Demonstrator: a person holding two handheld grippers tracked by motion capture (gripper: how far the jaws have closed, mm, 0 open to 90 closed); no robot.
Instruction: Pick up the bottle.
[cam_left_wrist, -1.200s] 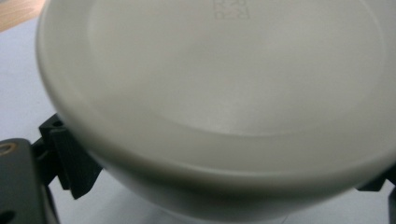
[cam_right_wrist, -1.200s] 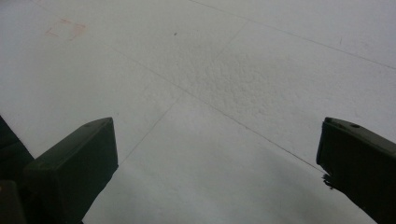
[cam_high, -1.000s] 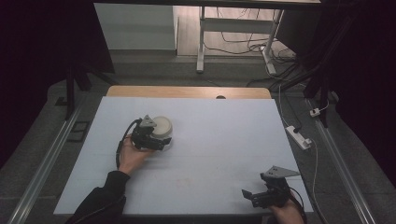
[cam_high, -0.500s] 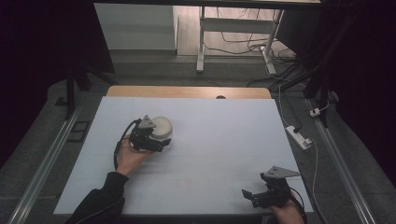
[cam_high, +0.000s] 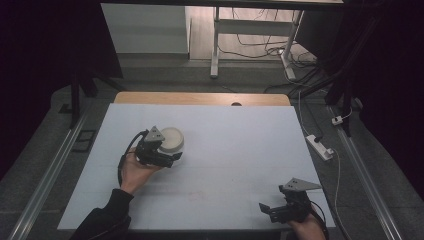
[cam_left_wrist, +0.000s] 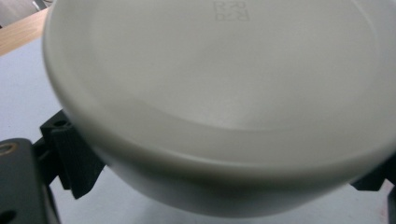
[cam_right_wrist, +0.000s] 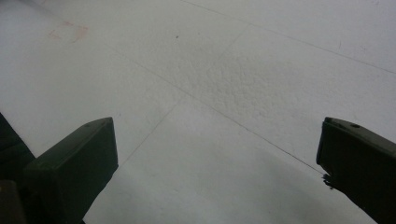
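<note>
Bowl (cam_high: 171, 139): white, round, shallow, on the left half of the white table (cam_high: 240, 150), toward the far side. No long axis, so approach angle matters little; what counts is which jaw ends up on which side of the rim.

Left gripper (cam_high: 167, 159) is right at it. In the high view it sits against the bowl's near side, pointing across the table to the person's right. In the left gripper view the bowl (cam_left_wrist: 219, 102) is very close and tilted toward the camera, with one black jaw showing at each side beneath its rim. The jaws therefore straddle the bowl body. Contact is hidden under the rim, so I cannot tell whether they are pressing on it or merely standing around it.

Right gripper (cam_high: 272, 210) is well apart, at the near right corner of the table. Its jaws stand wide apart over bare surface with nothing between them.

Judgement: the left hand (cam_high: 134, 172) is the nearer one by far, and the bowl is its job. Next move depends on the jaws bearing evenly on opposite sides.
</note>
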